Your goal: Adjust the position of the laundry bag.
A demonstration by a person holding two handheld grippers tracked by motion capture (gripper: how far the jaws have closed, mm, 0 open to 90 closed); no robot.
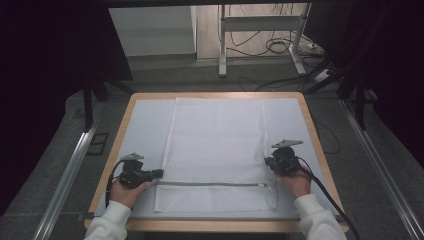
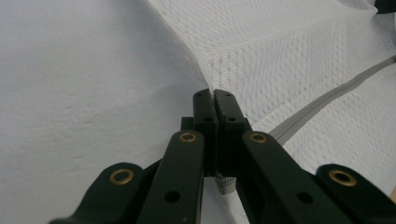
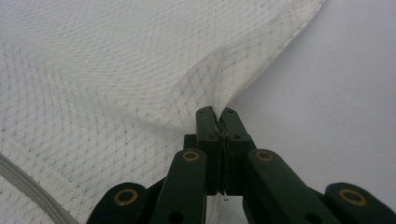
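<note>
High view first: a white mesh laundry bag (image 1: 216, 150) lies flat on the pale cloth covering the wooden table (image 1: 306, 106), and a person at the near edge has a tool at each side of it. The left gripper (image 1: 156, 174) pinches the bag's left edge just beside the start of the grey zipper (image 1: 215, 184); in the left gripper view its jaws are pressed together on the mesh hem, a scrap of fabric poking out below them. The right gripper (image 1: 270, 161) has its jaws closed on the opposite edge, where the mesh puckers up into the pinch. Holding both side edges at matching height looks to me like preparation for lifting or folding the near end evenly, keeping the fabric taut between the hands. The bag's long axis runs away from the person toward the far edge, while the zipper crosses it, near the person's end.
</note>
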